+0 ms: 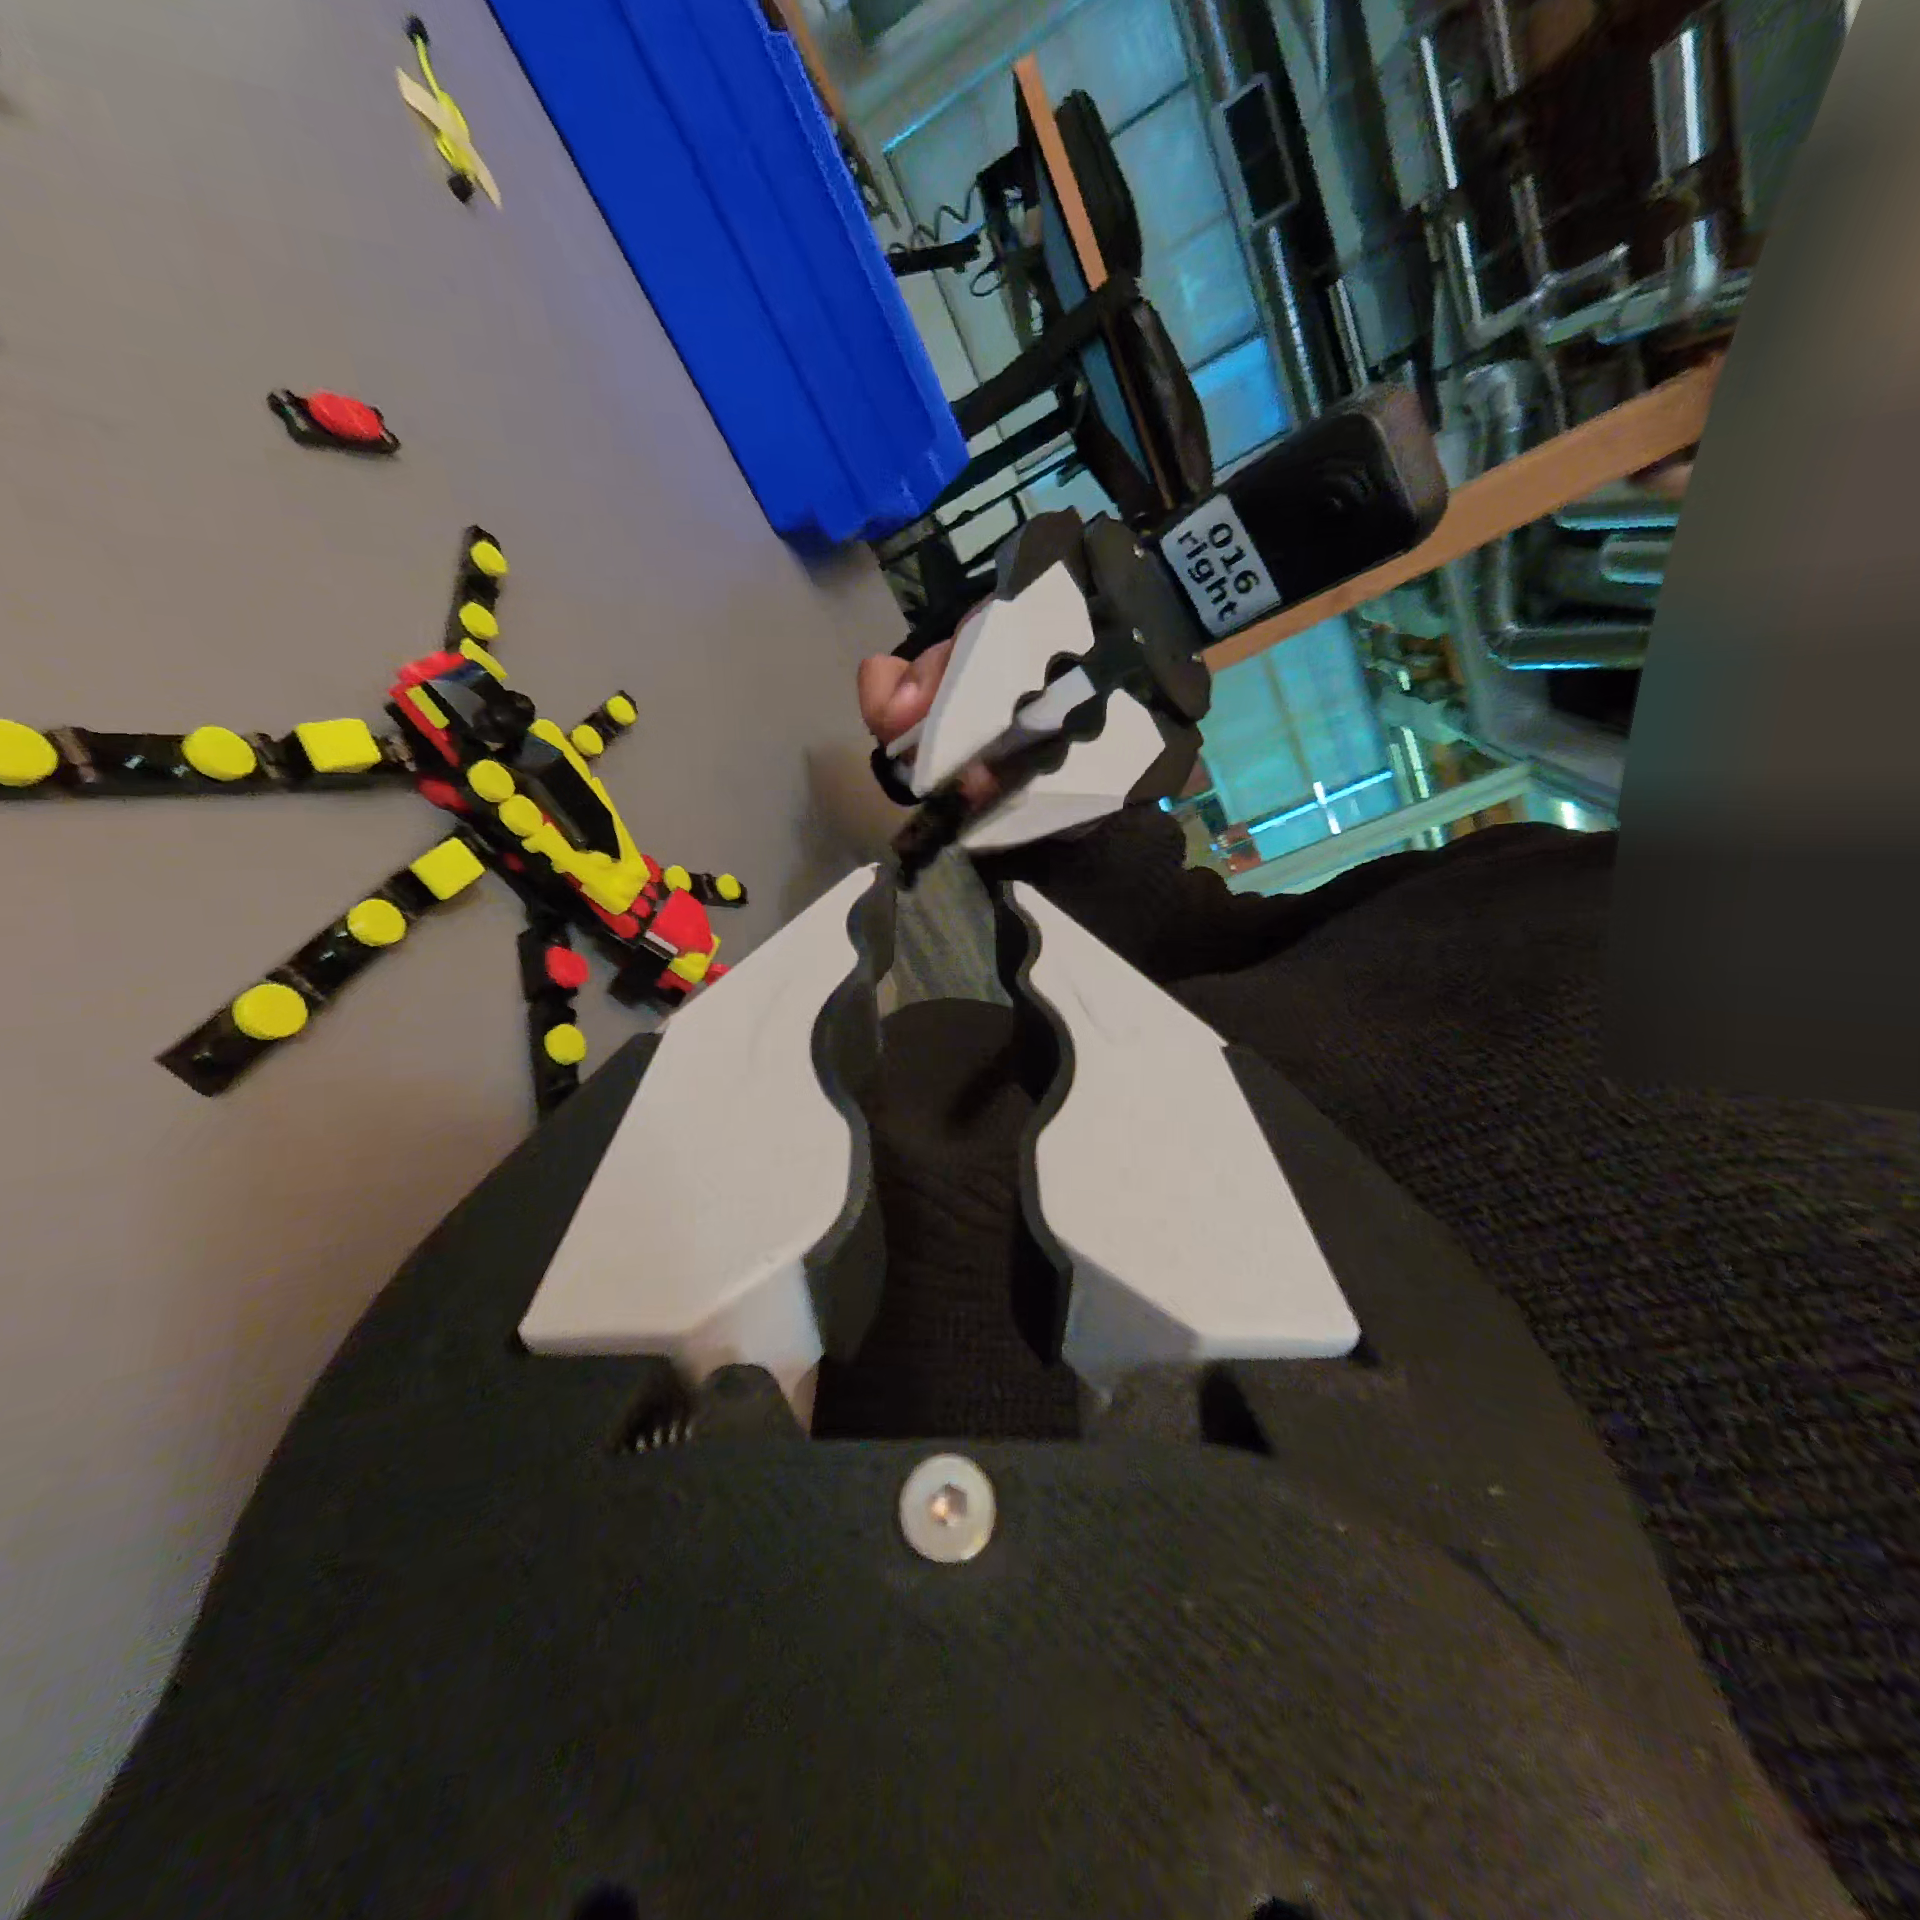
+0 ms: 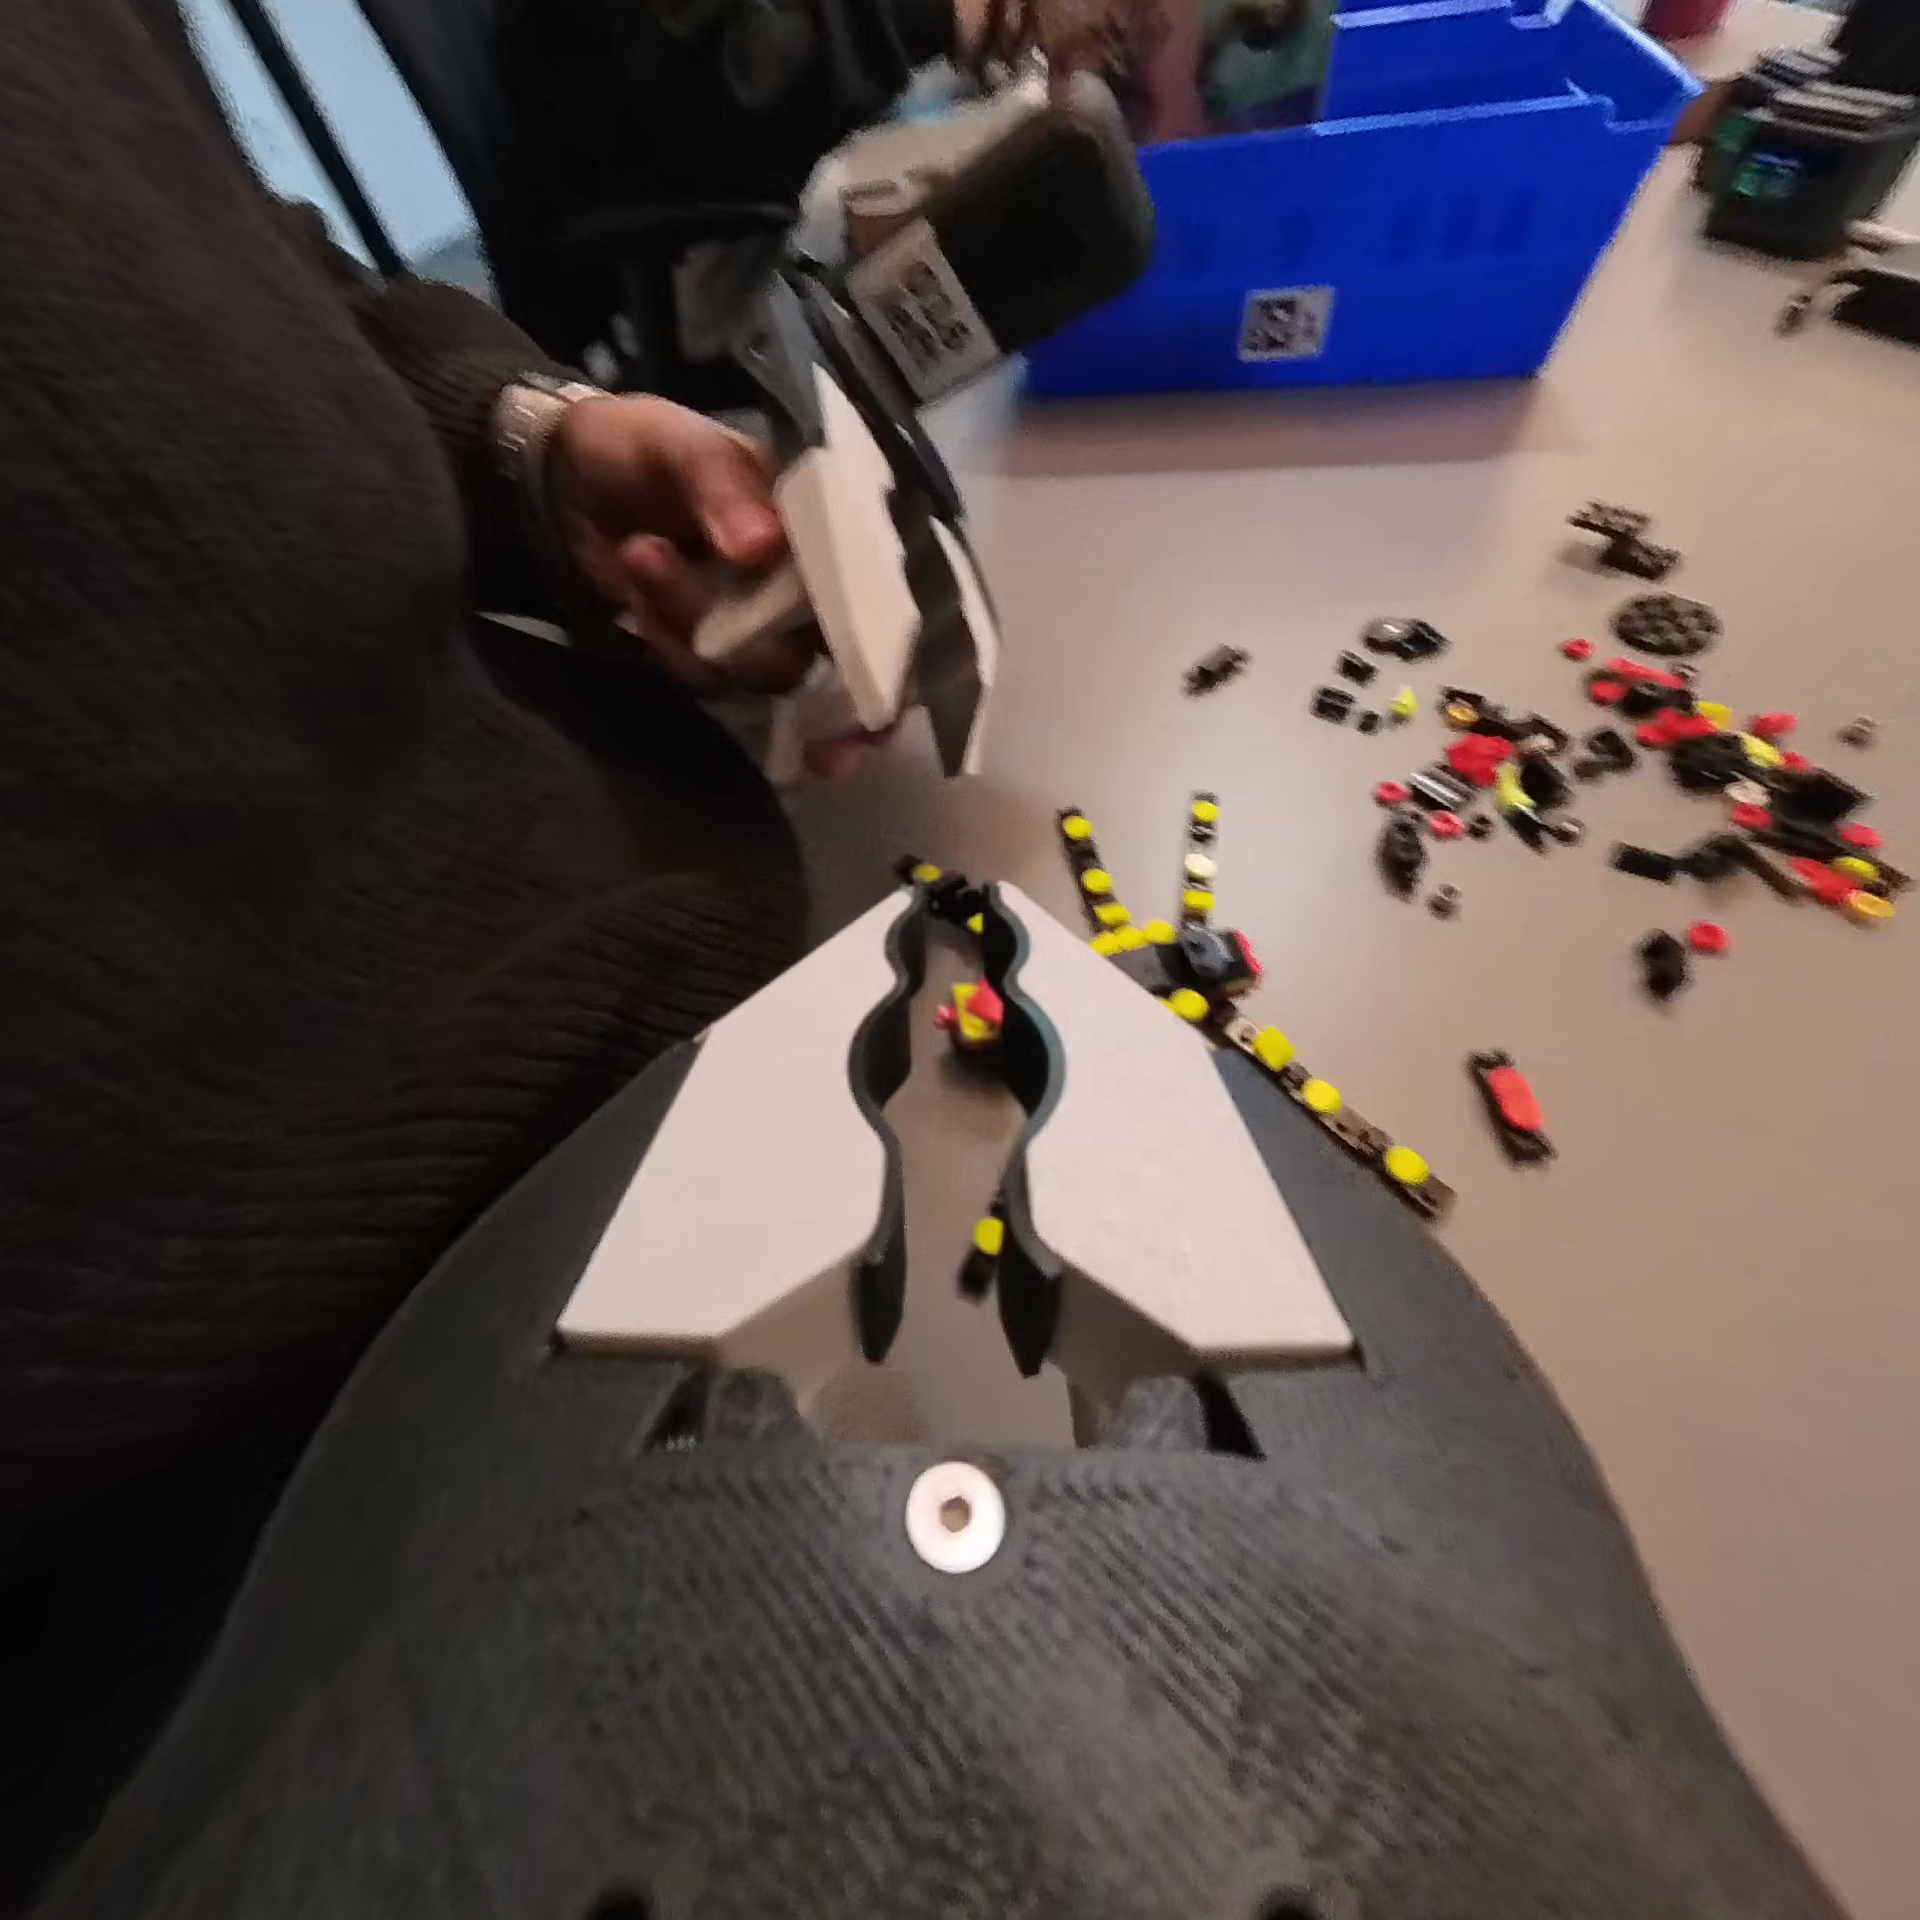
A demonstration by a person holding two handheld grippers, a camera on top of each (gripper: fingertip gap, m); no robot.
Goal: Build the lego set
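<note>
A lego model [image 1: 540,800] of red, yellow and black bricks, with black strips carrying yellow studs radiating from it, lies on the grey table [image 1: 260,260]. It also shows in the right wrist view [image 2: 1195,956], partly hidden behind my right fingers. My right gripper [image 2: 954,899] is shut on a small black lego piece [image 2: 951,896] and holds it above the table near the person's dark sleeve. In the left wrist view that right gripper [image 1: 920,821] points its black piece [image 1: 920,836] at the tips of my left gripper [image 1: 945,883], which is open and empty. The left gripper [image 2: 920,743] looks blurred in the right wrist view.
A blue bin [image 2: 1351,239] stands at the table's far edge. A pile of loose red, yellow and black pieces [image 2: 1662,758] lies right of the model. A small red-on-black piece [image 2: 1512,1101] lies apart near the model. A yellow piece [image 1: 447,114] lies by the bin. Less than 4 cm separates the two grippers' tips.
</note>
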